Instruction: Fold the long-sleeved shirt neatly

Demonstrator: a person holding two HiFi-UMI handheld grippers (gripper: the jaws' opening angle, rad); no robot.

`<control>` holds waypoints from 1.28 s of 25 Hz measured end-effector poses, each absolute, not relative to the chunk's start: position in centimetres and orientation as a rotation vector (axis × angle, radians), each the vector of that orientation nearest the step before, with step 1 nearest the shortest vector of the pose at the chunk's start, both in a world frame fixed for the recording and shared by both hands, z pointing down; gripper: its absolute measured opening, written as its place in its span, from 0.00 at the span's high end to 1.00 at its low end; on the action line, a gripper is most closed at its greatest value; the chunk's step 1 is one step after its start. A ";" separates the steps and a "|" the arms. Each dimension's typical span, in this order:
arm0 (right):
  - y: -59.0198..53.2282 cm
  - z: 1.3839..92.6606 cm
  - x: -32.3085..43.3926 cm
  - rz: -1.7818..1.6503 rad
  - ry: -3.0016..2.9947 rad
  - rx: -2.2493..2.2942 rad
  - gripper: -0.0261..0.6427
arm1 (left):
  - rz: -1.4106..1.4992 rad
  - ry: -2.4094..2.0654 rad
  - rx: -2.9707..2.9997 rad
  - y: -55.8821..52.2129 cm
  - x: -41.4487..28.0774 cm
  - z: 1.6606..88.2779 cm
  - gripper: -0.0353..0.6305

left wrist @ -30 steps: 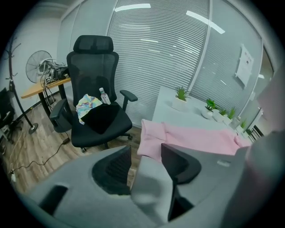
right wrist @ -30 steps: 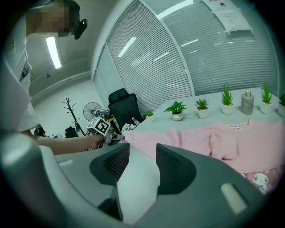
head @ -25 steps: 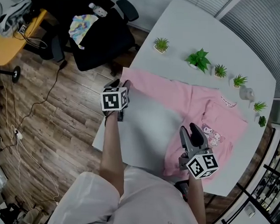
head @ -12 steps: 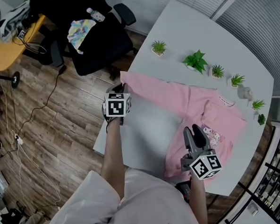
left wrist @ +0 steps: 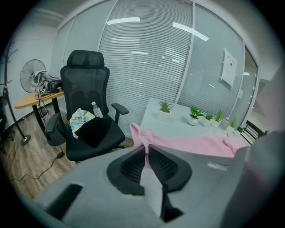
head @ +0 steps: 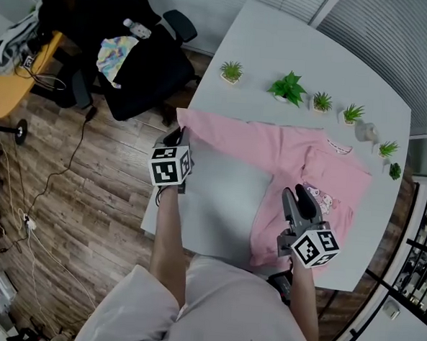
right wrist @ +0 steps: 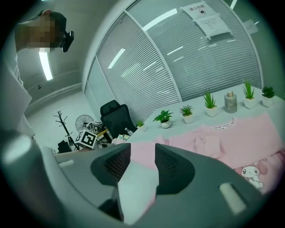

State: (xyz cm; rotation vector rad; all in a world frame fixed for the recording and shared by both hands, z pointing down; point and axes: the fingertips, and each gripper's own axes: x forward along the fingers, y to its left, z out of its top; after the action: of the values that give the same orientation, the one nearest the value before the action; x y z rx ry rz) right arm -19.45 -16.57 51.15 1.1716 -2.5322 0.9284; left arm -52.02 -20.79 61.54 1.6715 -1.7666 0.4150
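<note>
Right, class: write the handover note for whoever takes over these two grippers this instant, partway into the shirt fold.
Grippers: the left gripper has just been closing and now pinches the end of the sleeve at the chair-side edge of the table. The right gripper has narrowed a little; its jaws are apart with nothing between them, over the body of the shirt.
Things: pink shirt flat, print up, gripped sleeve stretched sideways.
Done: sleeve end gripped.
Left: carry the sleeve across the body, then fold the rest.
</note>
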 end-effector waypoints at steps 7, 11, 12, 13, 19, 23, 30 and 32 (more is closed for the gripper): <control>-16.3 50.5 -18.6 0.916 -2.545 1.205 0.71 | 0.353 -1.750 1.734 -21.2 -50.2 59.3 0.90; -16.2 49.8 -18.1 0.911 -2.560 1.221 0.71 | 0.322 -1.747 1.795 -21.5 -48.9 57.5 0.90; -16.2 49.7 -18.0 0.911 -2.560 1.227 0.71 | 0.320 -1.741 1.806 -21.5 -48.5 57.2 0.90; -16.1 49.7 -17.8 0.912 -2.560 1.235 0.71 | 0.318 -1.735 1.814 -21.5 -48.2 57.0 0.90; -16.0 49.0 -17.2 0.908 -2.574 1.267 0.71 | 0.315 -1.701 1.864 -21.4 -46.4 55.9 0.90; -15.7 48.6 -16.8 0.904 -2.576 1.283 0.71 | 0.353 -1.687 1.907 -21.4 -45.2 55.3 0.90; -15.4 48.1 -15.1 0.895 -2.585 1.335 0.71 | 0.427 -1.638 2.003 -21.6 -42.1 54.0 0.90; -15.3 47.8 -14.4 0.895 -2.594 1.352 0.71 | 0.456 -1.625 2.033 -21.7 -41.2 53.6 0.90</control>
State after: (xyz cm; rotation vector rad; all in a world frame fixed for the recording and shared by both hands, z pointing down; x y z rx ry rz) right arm -14.44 -15.27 47.76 1.3524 -2.5936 0.8952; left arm -41.21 -21.68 53.59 2.0327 -1.6246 0.4557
